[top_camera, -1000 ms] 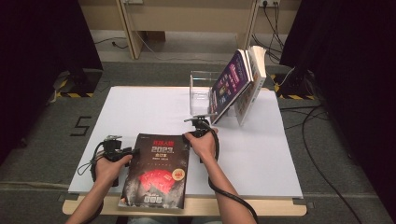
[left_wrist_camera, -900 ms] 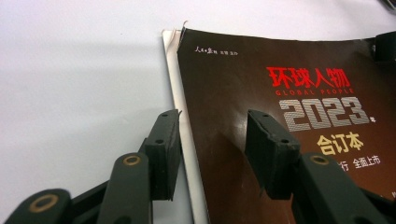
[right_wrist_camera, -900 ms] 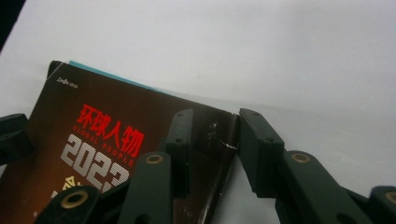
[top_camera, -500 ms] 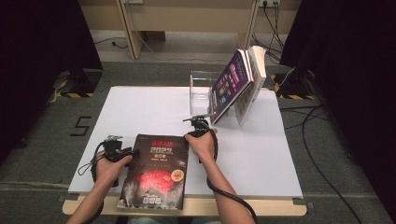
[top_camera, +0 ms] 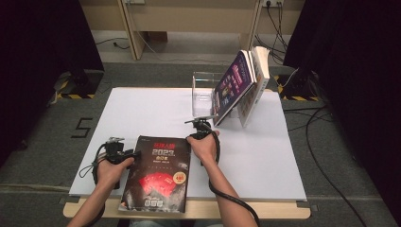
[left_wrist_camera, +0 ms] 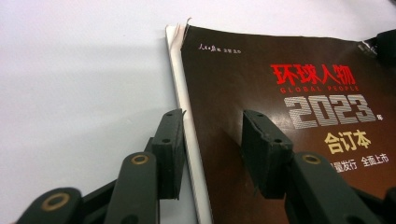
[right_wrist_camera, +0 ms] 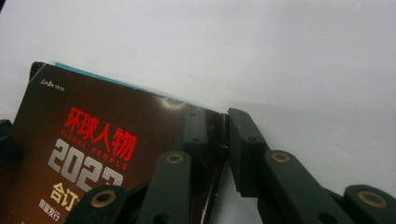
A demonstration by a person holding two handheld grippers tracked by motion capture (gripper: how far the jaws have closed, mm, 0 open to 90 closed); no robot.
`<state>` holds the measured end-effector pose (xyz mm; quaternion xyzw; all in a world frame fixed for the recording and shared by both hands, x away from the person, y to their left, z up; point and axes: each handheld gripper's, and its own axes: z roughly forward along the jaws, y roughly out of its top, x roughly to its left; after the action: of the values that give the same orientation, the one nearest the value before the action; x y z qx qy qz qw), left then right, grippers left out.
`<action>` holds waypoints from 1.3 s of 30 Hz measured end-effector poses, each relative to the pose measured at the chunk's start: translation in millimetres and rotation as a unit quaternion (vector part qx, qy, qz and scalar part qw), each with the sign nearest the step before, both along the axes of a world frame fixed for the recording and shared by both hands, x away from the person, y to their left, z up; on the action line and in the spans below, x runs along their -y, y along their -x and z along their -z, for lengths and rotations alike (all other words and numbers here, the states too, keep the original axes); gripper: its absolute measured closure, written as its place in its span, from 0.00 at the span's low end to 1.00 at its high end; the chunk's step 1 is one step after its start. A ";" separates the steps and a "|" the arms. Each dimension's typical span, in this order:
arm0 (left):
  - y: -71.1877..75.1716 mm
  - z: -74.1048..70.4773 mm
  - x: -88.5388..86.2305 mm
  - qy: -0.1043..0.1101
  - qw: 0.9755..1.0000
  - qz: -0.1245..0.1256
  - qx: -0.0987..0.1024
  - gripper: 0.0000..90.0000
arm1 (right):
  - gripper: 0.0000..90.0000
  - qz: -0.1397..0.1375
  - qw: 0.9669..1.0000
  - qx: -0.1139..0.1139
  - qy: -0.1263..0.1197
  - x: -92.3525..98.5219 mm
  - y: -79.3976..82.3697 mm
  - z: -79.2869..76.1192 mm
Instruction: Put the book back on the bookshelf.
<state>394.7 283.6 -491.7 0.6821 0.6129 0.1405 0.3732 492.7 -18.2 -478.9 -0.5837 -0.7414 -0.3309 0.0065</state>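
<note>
A dark bound magazine (top_camera: 158, 175) with red title and "2023" lies flat at the table's front. My left gripper (top_camera: 135, 153) is at its left side. Its jaws (left_wrist_camera: 212, 116) straddle the white spine edge, one on the table, one over the cover (left_wrist_camera: 280, 93), with a wide gap; they have just closed a little and do not press. My right gripper (top_camera: 194, 137) sits at the top right corner. Its jaws (right_wrist_camera: 217, 135) have just closed and stand narrow, pinching the cover's corner (right_wrist_camera: 93, 130). A teal edge (right_wrist_camera: 93, 74) shows under the cover.
Behind the right gripper, a clear acrylic holder (top_camera: 203, 90) stands at the back right of the white table (top_camera: 142, 109), with books (top_camera: 236, 87) leaning in it. Cables (top_camera: 236, 201) trail from the grippers toward the front edge.
</note>
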 end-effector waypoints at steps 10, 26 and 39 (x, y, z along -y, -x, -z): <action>1.2 1.2 -1.8 0.003 1.000 0.006 0.006 0.65 | 0.96 0.007 1.000 -0.002 -0.026 3.8 0.0 0.3; 10.8 -8.2 -14.9 0.050 0.998 -0.009 0.038 0.38 | 0.98 0.010 0.991 0.082 -0.101 8.2 19.3 -29.5; 14.7 -17.7 -18.6 0.073 0.995 -0.023 0.070 0.37 | 0.98 0.022 0.975 0.174 -0.134 25.2 36.0 -83.9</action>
<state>380.0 302.2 -474.0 0.6273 0.6096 0.1512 0.4604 456.7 -43.4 -395.0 -0.5268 -0.6675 -0.5237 -0.0519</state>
